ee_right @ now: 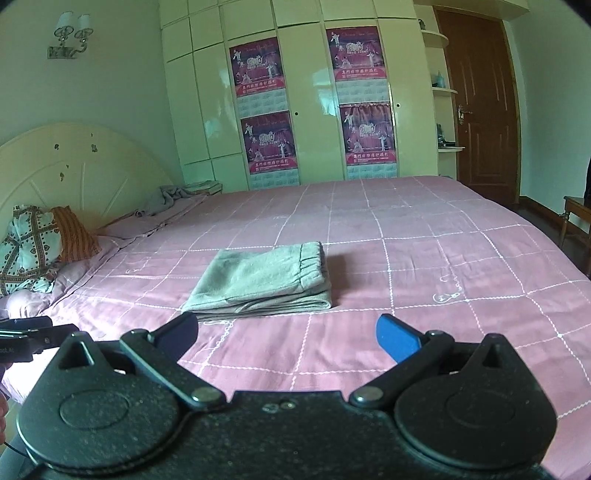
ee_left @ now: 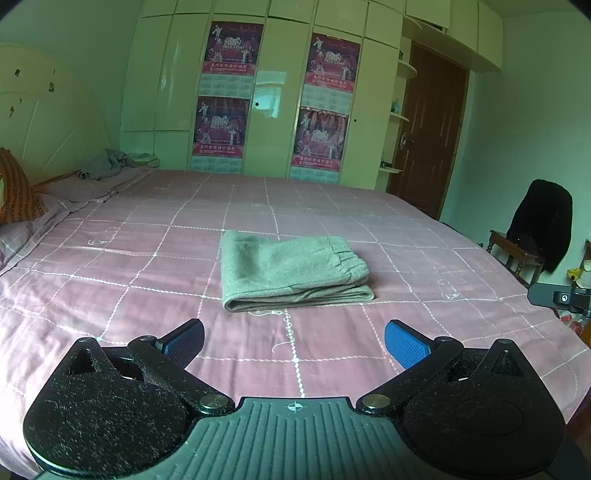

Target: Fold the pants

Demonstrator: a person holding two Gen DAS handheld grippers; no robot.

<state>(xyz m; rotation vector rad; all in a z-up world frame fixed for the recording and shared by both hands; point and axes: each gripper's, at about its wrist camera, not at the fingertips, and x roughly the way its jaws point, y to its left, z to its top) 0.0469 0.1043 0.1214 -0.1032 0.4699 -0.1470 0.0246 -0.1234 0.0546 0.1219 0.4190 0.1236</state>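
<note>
Both hand-held grippers (ee_left: 293,341) (ee_right: 288,334) agape, empty; folded pants (ee_left: 291,271); wall lamp (ee_right: 68,35) only right view.

The small print on the magenta calendar posters (ee_left: 232,48) is illegible. At three o'clock, the frame edge crops a brown wooden chair (ee_right: 579,221).

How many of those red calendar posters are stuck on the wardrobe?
4. Two on the left door panel, upper and lower; two on the right panel, upper and lower. None looks hidden.
</note>
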